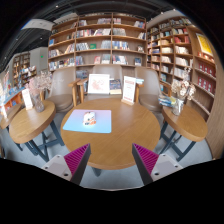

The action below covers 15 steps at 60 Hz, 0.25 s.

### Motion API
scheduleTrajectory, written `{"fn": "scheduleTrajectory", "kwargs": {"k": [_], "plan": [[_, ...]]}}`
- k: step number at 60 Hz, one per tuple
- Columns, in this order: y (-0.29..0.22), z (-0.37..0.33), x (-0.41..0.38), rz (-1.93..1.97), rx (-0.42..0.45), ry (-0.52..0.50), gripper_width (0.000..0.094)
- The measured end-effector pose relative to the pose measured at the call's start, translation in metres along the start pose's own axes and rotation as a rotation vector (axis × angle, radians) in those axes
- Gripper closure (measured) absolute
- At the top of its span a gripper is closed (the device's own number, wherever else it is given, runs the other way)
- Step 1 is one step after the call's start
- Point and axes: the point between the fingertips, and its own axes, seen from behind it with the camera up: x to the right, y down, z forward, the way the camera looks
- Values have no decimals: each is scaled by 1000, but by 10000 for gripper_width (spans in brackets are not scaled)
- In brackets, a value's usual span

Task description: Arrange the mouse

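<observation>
Gripper view looks down along the two fingers toward a round wooden table (120, 135) in a room lined with bookshelves (100, 40). The gripper (112, 160) is spread wide, its fingers well apart, holding nothing and touching nothing; the magenta pads (78, 158) face each other across bare floor and the near edge of the table. On the tabletop, beyond the fingers and a little toward the left one, lies a pale blue mat (86, 122). A small white mouse (90, 118) with a reddish mark rests on that mat, well ahead of the fingertips. Further back stand upright display boards (98, 84) and a chair (152, 88). Two more round tables sit to either side, one on the left (30, 122) and one on the right (188, 120). Writing on the boards and the book spines is too small to read, and no brand can be made out on the mouse.
</observation>
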Motion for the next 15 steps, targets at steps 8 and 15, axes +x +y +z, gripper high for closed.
{"fn": "scheduleTrajectory", "kwargs": {"k": [8,15], "plan": [[-2,-7,6,5,18,-2,78],[0,-10,8,11,26,-5,74]]}}
